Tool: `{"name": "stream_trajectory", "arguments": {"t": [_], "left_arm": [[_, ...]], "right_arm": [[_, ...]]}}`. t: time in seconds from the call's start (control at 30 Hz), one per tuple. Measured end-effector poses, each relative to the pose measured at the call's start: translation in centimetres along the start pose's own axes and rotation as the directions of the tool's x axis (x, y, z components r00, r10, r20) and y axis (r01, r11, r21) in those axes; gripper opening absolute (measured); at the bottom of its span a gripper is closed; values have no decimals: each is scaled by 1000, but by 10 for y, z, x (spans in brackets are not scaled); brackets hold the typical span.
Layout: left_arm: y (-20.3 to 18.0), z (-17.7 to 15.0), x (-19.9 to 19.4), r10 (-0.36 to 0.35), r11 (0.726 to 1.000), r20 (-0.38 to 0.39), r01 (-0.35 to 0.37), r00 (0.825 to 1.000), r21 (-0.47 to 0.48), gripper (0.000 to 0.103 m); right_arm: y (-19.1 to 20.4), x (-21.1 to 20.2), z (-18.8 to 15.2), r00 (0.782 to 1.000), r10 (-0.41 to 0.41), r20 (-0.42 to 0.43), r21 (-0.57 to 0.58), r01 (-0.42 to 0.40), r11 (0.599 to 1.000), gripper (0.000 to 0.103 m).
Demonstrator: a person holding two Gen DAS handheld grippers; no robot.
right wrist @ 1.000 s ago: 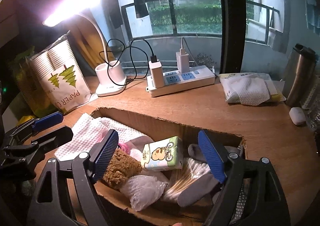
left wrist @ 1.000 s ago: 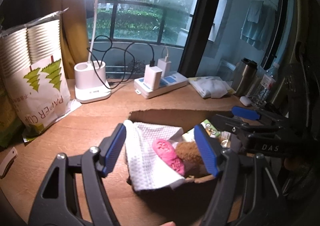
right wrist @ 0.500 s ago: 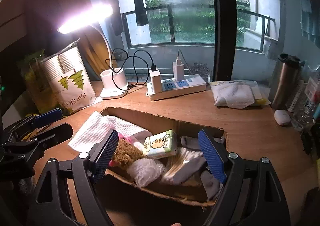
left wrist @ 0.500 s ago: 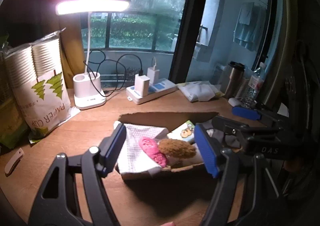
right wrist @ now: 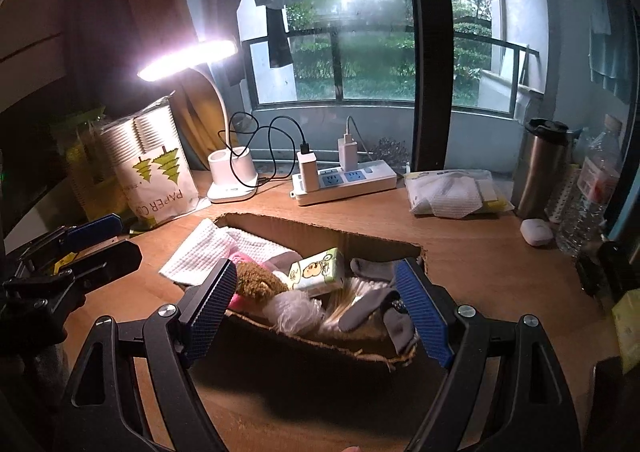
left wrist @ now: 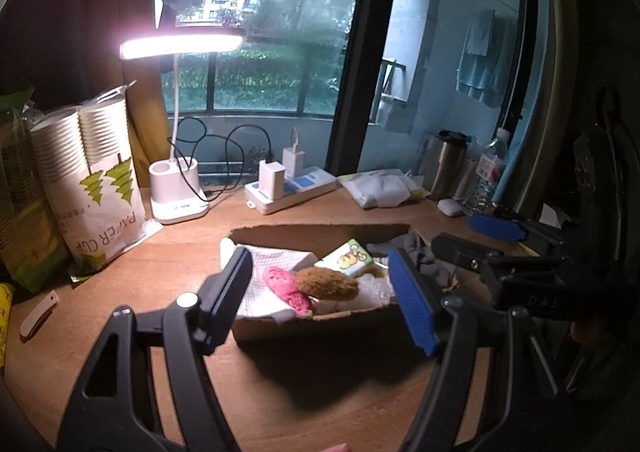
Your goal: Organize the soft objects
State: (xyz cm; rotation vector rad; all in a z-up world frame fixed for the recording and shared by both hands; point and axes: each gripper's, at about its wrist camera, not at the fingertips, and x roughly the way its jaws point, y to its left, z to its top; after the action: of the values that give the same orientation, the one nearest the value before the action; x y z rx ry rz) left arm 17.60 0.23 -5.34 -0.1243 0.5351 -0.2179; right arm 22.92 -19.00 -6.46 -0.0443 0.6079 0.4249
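Both grippers, left (left wrist: pixel 324 292) & right (right wrist: pixel 316 304), gape wide, nothing held. Box (right wrist: pixel 320 346) of soft stuff sits just ahead, below the tips.

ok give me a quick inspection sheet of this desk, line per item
surface: wooden desk, lit by a desk lamp.
job's things: cardboard box holding a white towel, brown plush toy, tissue pack, grey socks.
clutter: paper cup bag, steel tumbler, water bottle, wipes pack.
grippers: left hand-held gripper and right hand-held gripper open, empty.
cables: black cable and chargers in power strip.
surroundings: window, greenery outside.
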Motion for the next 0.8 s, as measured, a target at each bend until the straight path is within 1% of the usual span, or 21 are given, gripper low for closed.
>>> {"name": "stream_trajectory", "arguments": {"t": [0.43, 0.8], "left_arm": [[-25, -14, -36, -16, 1000, 24, 15, 1000, 26, 72], [-45, -18, -76, -36, 998, 76, 32, 996, 53, 72]], "right_arm": [[1, -46, -21, 999, -20, 37, 3, 19, 1000, 84], [5, -93, -32, 995, -37, 94, -1, 37, 999, 84]]}}
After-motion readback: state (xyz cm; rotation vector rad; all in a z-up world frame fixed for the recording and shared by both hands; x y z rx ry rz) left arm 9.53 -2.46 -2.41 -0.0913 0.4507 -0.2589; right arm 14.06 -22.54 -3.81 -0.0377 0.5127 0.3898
